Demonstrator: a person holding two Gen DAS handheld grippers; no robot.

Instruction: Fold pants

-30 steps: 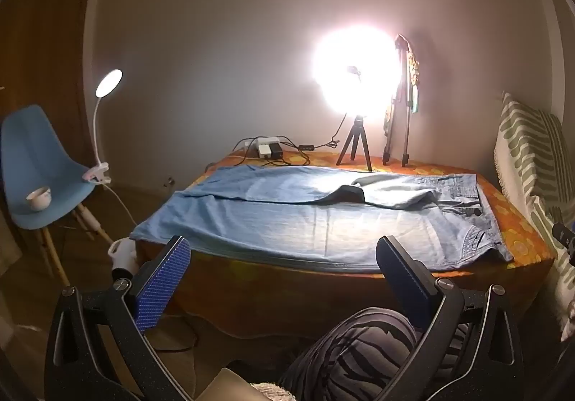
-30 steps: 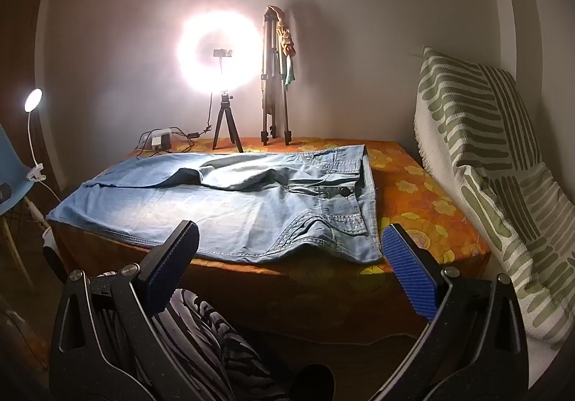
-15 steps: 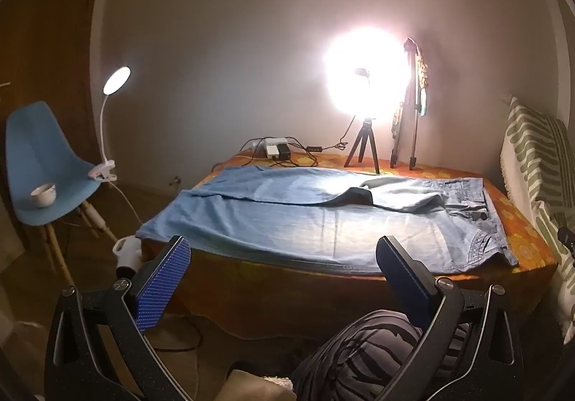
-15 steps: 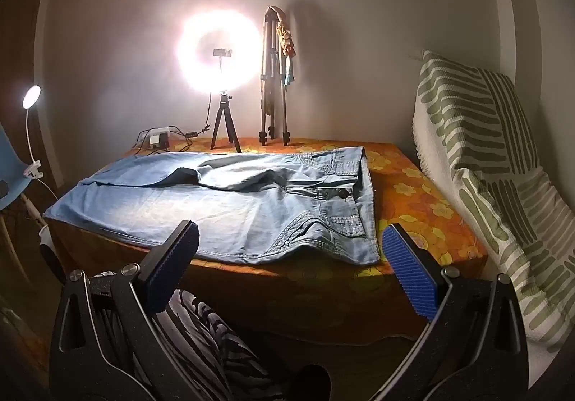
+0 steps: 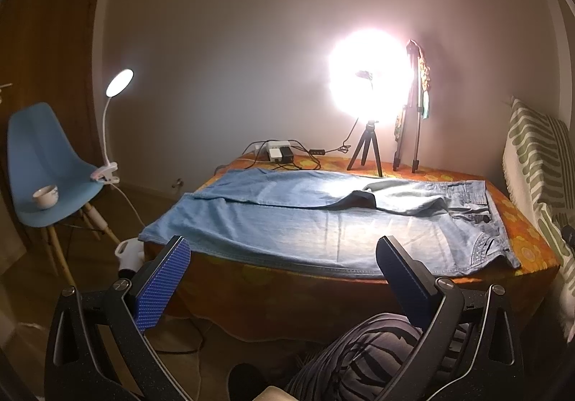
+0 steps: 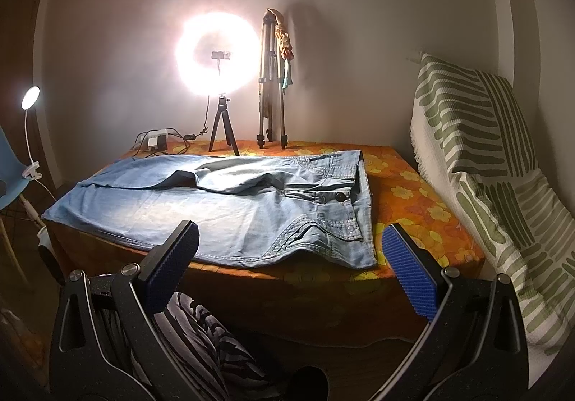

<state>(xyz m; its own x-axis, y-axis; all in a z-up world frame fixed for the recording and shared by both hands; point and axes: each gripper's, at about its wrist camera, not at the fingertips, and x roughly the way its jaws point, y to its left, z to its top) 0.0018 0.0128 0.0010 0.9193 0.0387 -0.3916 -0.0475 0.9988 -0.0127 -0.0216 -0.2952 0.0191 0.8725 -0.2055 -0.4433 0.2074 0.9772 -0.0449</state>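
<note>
Light blue denim pants lie spread flat on a table with an orange flowered cloth, waistband at the right, legs running left. The far leg is partly folded over near the middle. They also show in the right wrist view. My left gripper is open and empty, held in front of and below the table's near edge. My right gripper is open and empty, also short of the near edge, near the waistband corner.
A lit ring light on a small tripod and a folded tripod stand at the table's back, beside a power strip with cables. A blue chair with a cup and clip lamp stands left. A striped blanket hangs right.
Both grippers have drifted slightly; the left view has shifted so the table sits a little further right. The pants have not moved and both grippers stay open.
</note>
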